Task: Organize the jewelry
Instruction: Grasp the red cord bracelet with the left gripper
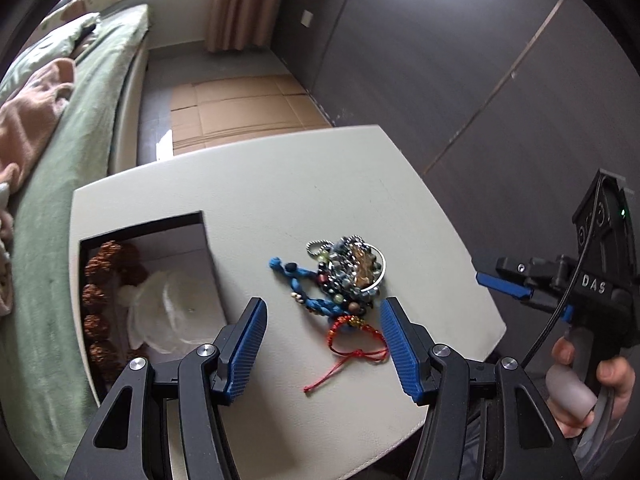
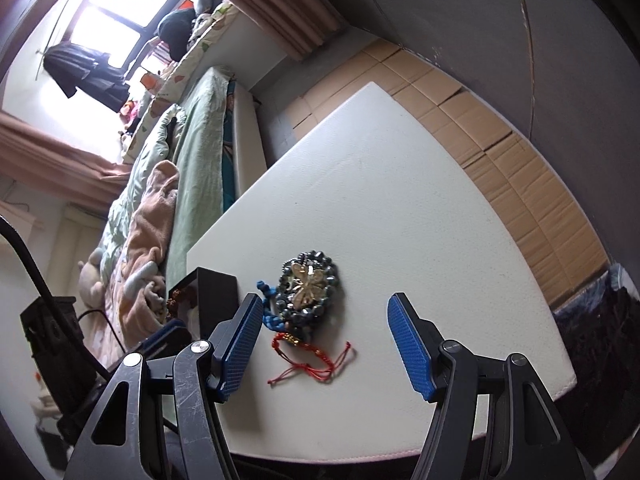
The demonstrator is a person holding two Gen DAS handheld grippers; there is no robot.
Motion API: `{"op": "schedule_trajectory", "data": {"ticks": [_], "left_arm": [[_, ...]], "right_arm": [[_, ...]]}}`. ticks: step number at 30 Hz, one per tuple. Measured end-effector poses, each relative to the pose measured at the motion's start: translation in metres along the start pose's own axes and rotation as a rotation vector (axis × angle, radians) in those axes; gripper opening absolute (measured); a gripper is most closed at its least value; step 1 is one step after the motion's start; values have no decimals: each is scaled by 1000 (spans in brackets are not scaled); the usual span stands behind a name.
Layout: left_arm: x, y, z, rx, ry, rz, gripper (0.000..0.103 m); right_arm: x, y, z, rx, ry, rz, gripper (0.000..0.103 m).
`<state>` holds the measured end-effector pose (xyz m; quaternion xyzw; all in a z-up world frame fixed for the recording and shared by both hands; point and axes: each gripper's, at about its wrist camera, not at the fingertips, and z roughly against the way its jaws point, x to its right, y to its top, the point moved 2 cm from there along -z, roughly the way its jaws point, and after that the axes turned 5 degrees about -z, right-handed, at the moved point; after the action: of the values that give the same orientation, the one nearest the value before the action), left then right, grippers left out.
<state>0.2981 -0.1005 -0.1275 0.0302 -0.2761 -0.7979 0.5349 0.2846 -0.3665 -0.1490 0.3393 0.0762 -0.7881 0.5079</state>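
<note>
Left wrist view showed the left gripper (image 1: 323, 344) nearest the lens, its blue-padded jaws standing apart with nothing gripped, hovering above the near part of a pale table (image 1: 280, 184). Between and just beyond the pads lay a red cord bracelet (image 1: 352, 344), its loose tail trailing toward the near edge. Touching it on the far side sat a heap of beaded jewelry (image 1: 348, 276), with a blue braided bracelet (image 1: 304, 288) spilling out to the left and a silver bangle (image 1: 380, 268) along its right side. To the left of the heap stood an open dark box (image 1: 148, 280) holding brown knobbly beads (image 1: 96, 304) along its left wall and a white pouch (image 1: 168, 312). At the right edge, a hand (image 1: 596, 384) held the right gripper (image 1: 504, 284) beside the table, apart from the jewelry. Farther off were flattened cardboard (image 1: 240, 108) on the floor, a green-covered bed (image 1: 80, 120) and a curtain (image 1: 244, 0).

Right wrist view showed the right gripper (image 2: 324, 344) likewise spread and empty, above the red cord bracelet (image 2: 308, 360), with the heap (image 2: 308, 292) beyond it.
</note>
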Motion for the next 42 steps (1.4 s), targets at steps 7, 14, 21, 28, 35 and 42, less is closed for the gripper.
{"op": "schedule_trajectory", "data": {"ticks": [7, 14, 21, 28, 35, 42], "left_arm": [[20, -8, -33, -96, 44, -109, 46], [17, -17, -55, -134, 83, -137, 36], [26, -18, -60, -130, 79, -166, 36], [29, -28, -72, -159, 105, -165, 36], [15, -27, -73, -141, 3, -99, 7], [5, -18, -42, -86, -108, -27, 7]], "right_arm": [[18, 0, 6, -7, 2, -25, 65], [31, 2, 8, -10, -5, -51, 65], [29, -1, 2, -32, -10, -40, 65], [16, -4, -8, -54, -18, -15, 65], [12, -7, -20, -75, -44, -5, 65], [3, -8, -28, -79, -52, -3, 65]]}}
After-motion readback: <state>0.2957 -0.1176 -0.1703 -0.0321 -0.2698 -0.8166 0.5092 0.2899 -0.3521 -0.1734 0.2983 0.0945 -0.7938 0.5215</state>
